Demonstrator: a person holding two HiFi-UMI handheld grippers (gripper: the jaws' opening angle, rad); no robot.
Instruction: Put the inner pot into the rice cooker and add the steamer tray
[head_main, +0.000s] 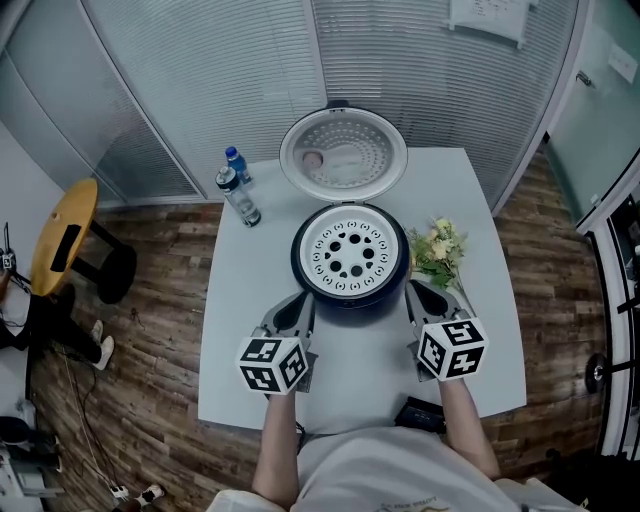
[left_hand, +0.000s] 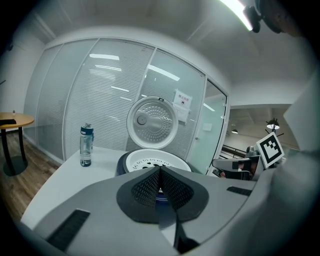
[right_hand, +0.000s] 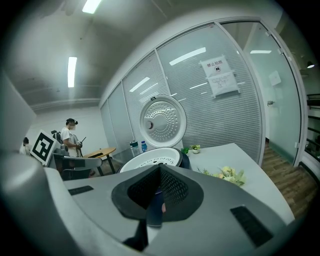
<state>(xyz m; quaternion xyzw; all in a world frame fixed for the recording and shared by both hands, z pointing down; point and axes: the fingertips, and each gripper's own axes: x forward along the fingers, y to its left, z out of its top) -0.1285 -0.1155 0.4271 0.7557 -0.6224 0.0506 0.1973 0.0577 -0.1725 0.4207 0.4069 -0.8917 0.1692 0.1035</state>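
steamer tray sits in the open rice cooker; both hand-held grippers closed, empty

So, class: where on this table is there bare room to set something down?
Bare: the left side of the table, between the bottles and the left gripper, and the far right corner beyond the flowers. Crowded: the middle, with the rice cooker, flowers and right gripper.
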